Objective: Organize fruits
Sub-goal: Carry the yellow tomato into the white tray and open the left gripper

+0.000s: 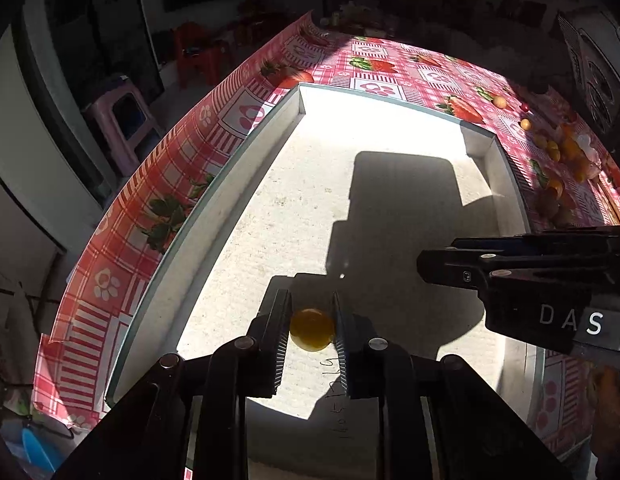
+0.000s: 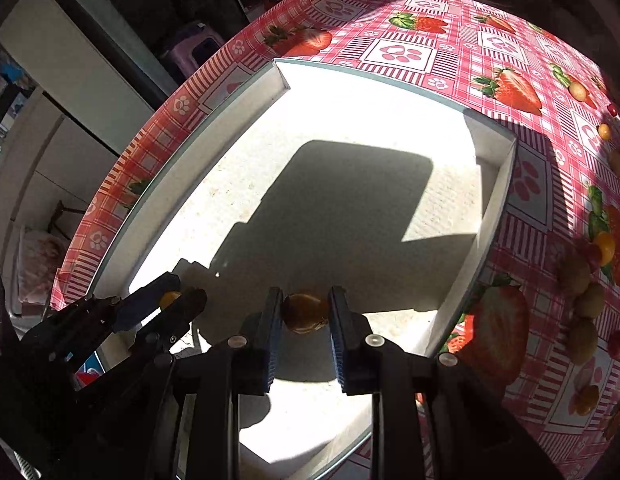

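Observation:
A shallow white box (image 1: 390, 98) (image 2: 370, 70) lies on the strawberry-print tablecloth, and both grippers hang over its sunlit floor. In the left wrist view my left gripper (image 1: 310, 308) is shut on a small round yellow fruit (image 1: 312, 330). In the right wrist view my right gripper (image 2: 306, 296) holds a brown oval fruit (image 2: 305, 314), both pads touching its sides. The left gripper (image 2: 181, 296) shows at the lower left of the right wrist view with the yellow fruit (image 2: 169, 299) in it. The right gripper (image 1: 424, 268) reaches in from the right of the left wrist view.
Several loose yellow, brown and red fruits (image 1: 558, 148) (image 2: 586, 292) lie on the tablecloth (image 1: 245, 112) to the right of the box. The table's left edge drops to a floor with a purple stool (image 1: 121, 120) and a red chair (image 1: 197, 56).

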{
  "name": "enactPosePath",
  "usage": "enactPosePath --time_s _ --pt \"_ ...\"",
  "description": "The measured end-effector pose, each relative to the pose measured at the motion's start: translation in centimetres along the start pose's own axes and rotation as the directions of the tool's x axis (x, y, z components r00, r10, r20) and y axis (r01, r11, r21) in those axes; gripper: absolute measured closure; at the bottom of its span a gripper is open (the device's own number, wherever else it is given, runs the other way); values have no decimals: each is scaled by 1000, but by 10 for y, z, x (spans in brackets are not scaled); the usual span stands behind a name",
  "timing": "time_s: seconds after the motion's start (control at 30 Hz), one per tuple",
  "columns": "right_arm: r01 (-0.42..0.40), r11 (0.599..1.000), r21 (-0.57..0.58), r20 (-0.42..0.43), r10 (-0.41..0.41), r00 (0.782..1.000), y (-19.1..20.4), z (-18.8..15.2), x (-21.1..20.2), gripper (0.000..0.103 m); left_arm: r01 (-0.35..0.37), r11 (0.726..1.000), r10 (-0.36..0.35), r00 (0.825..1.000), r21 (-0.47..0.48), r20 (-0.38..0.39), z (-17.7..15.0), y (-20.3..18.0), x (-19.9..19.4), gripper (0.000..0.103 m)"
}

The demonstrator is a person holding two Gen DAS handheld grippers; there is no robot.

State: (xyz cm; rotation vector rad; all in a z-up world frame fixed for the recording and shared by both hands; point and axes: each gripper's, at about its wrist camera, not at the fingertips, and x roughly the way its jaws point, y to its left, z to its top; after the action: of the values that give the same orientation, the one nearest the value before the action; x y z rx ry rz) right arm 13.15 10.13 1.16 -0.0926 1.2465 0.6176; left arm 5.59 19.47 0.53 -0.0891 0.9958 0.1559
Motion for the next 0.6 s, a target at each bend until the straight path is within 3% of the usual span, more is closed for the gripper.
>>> enactPosePath --time_s 0.03,0.07,0.1,0.13,0.2,0.37,0.6 --pt "-11 1000 4 -1 11 1000 -1 1 1 69 -1 1000 1 1000 0 0 0 0 0 80" --pt "-20 1000 11 0 20 1000 -2 2 0 56 -6 1000 6 1000 -2 0 1 1 0 69" --pt "-22 1000 19 5 22 1000 -3 3 -1 43 -15 1000 15 1000 -7 -4 1 2 0 52" --pt "-28 999 22 16 28 999 -4 3 -4 40 -22 1000 22 1000 -15 2 0 3 -1 21" --pt "-47 998 29 34 46 998 -6 4 -12 34 -25 999 26 999 -39 43 -2 6 -7 18" --pt "-87 994 62 102 80 992 -17 2 -40 25 -16 999 17 999 -30 34 0 2 -13 18" --pt "-23 993 116 182 2 983 -58 -20 -77 24 15 999 -17 998 31 53 6 -30 -29 18"
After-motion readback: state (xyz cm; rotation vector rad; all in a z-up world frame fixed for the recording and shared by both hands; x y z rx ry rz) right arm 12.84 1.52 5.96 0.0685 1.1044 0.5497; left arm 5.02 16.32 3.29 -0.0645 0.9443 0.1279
